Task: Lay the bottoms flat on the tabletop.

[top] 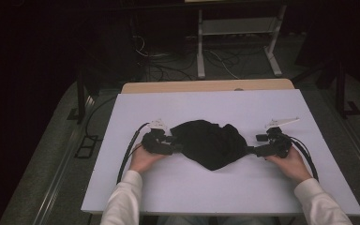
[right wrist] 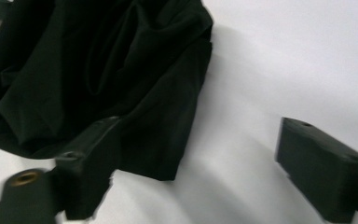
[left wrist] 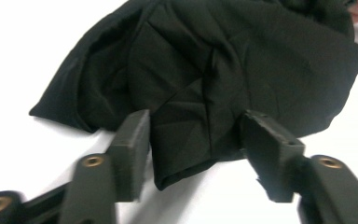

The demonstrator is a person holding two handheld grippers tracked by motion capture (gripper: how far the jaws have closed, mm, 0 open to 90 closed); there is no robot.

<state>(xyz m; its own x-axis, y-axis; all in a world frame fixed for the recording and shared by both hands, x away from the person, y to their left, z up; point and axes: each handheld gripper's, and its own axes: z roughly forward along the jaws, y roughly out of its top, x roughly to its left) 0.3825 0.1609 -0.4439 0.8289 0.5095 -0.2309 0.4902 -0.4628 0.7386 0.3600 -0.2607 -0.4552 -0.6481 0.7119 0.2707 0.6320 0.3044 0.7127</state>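
Observation:
A crumpled black cloth (top: 208, 140) lies in the middle of the white table top (top: 215, 103). My left gripper (top: 177, 147) is low at the cloth's left edge. In the left gripper view its jaws (left wrist: 196, 126) straddle a folded corner of the cloth (left wrist: 214, 60), with a gap still showing beside one pad, so it is open. My right gripper (top: 254, 151) is at the cloth's right edge. In the right gripper view its jaws (right wrist: 205, 135) stand wide apart; the cloth's corner (right wrist: 98, 60) lies by one jaw and bare table lies between the pads.
The white sheet covers a wooden table whose far edge (top: 206, 86) shows behind it. Beyond the table, cables (top: 168, 70) trail over the floor around a white stand (top: 236, 42). A black cable (top: 129, 152) loops from each gripper along the table.

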